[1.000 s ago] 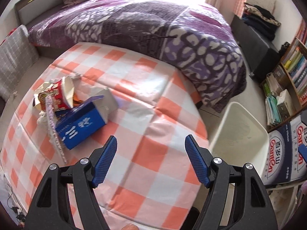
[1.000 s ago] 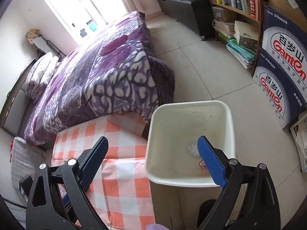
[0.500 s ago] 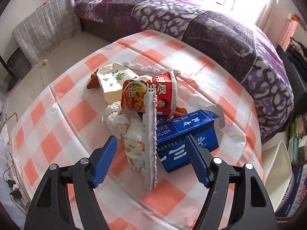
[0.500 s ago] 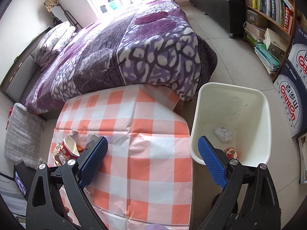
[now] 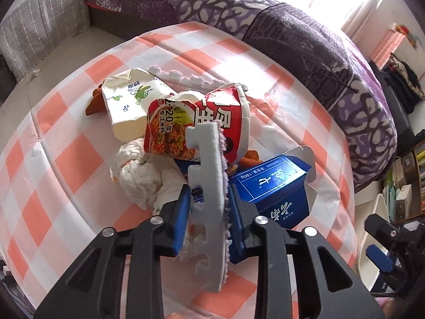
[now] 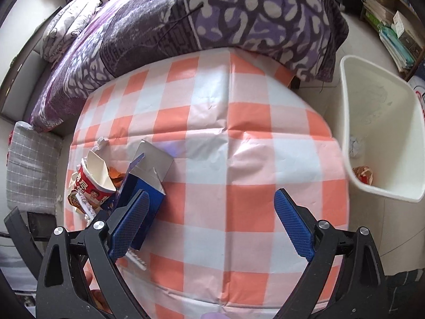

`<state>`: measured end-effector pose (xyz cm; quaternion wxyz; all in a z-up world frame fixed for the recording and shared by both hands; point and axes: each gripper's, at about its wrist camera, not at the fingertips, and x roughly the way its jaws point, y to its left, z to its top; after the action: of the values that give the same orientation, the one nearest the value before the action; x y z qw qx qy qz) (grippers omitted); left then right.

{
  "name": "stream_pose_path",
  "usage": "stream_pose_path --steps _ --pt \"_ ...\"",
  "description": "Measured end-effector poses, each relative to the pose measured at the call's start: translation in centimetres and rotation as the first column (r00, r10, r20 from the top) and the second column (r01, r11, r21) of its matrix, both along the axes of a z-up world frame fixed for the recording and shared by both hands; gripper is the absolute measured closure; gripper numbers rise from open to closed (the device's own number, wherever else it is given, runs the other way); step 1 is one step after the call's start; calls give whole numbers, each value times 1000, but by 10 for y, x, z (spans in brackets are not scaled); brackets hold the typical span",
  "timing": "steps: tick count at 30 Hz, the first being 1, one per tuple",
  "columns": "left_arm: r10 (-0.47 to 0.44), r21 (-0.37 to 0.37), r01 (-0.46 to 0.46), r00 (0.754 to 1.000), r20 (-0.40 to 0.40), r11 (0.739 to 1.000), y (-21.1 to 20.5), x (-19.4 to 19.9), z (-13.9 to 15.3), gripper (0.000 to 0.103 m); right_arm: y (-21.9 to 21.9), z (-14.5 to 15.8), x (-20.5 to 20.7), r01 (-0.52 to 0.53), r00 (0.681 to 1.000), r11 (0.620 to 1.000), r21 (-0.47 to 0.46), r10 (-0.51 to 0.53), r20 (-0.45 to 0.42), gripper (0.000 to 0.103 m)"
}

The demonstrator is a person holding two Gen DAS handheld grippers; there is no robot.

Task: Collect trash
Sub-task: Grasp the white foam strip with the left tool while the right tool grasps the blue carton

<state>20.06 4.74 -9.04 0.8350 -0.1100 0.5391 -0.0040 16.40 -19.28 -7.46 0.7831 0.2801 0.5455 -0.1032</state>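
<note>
Pickup step: your left gripper (image 5: 208, 207) fingers clamped on foam strip (image 5: 209, 202) in trash pile. Right gripper (image 6: 212, 226) fingers wide, empty. Next: lift strip clear, carry to bin (image 6: 382, 143).

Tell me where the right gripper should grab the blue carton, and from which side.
Grip the blue carton across its narrow width, coming from above on its bare right side. It lies flat on the checked cloth, torn flaps up; the left gripper and foam strip crowd its other side.
</note>
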Motion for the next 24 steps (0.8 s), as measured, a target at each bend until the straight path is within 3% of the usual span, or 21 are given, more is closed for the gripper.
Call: stream_pose_path --steps 2,5,11,24 --pt "-4 8 4 1000 4 1000 6 -2 5 80 9 -12 4 19 1000 999 50 -18 -21 12" --pt "20 -47 -19 1000 23 999 23 -8 17 81 23 -24 8 50 999 994 94 -47 -26 12" --pt "76 -103 -66 992 101 992 53 -28 54 81 54 -35 16 59 998 990 128 -60 2 12" --pt "80 -69 -72 988 130 995 70 -41 64 81 80 -54 30 19 999 985 174 -27 41 17"
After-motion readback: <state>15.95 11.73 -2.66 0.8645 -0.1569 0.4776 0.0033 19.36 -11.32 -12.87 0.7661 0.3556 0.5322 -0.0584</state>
